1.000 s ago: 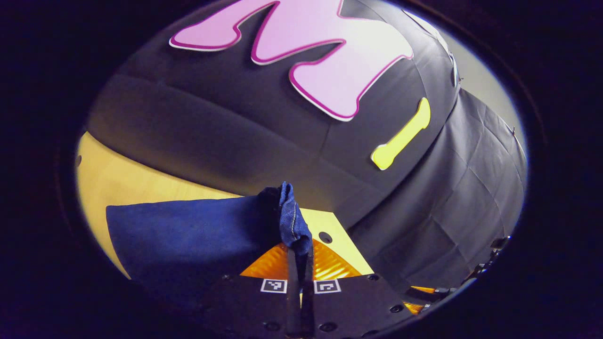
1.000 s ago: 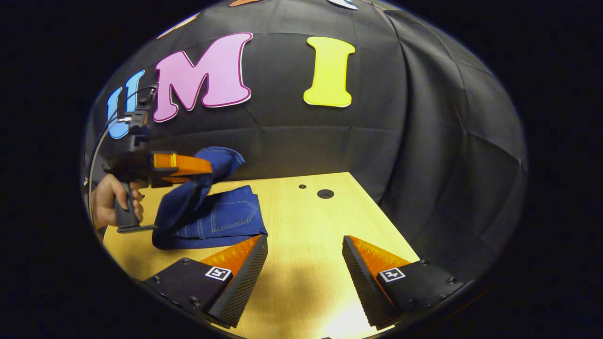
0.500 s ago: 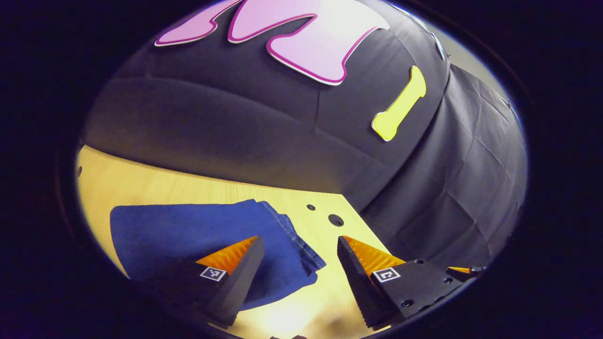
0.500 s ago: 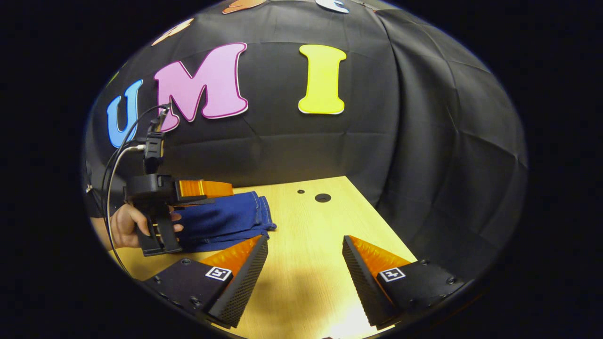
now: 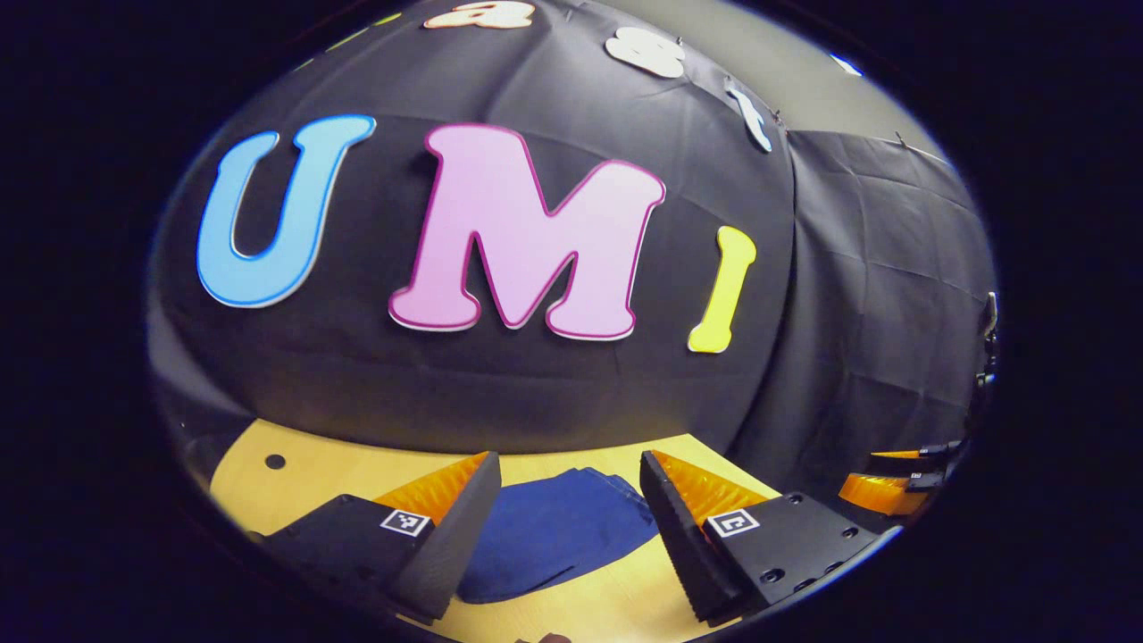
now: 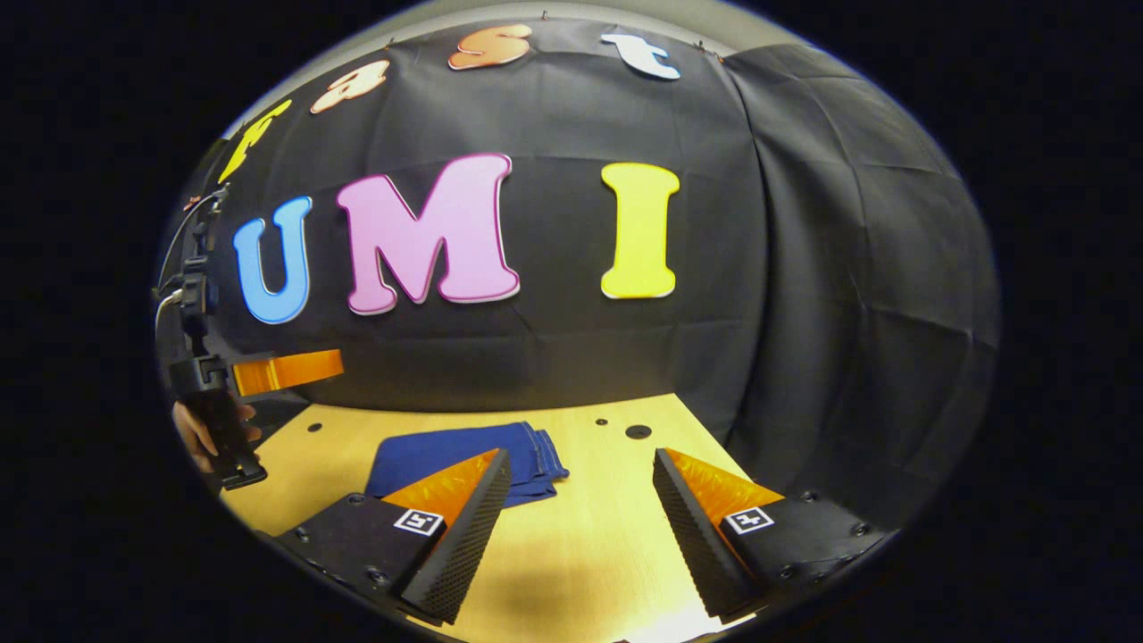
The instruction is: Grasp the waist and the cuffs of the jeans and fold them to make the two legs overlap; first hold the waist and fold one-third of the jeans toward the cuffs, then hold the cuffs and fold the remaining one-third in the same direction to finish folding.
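Observation:
The dark blue jeans lie folded into a flat stack on the wooden table. My left gripper is open and held above them, with nothing between its fingers. In the right gripper view the folded jeans rest on the table, left of centre. My right gripper is open and empty, hovering over bare wood to the right of the stack. Farther off, the left gripper hangs raised at the left edge, held by a hand.
Small round holes mark the tabletop near its back edge. Black cloth walls close in the table at the back and on the right side. A cable rises from the far left gripper.
My left gripper let go of the jeans' end, which dropped flat onto the stack. It then opened wide and drew up and back. Both views tilted upward, away from the table.

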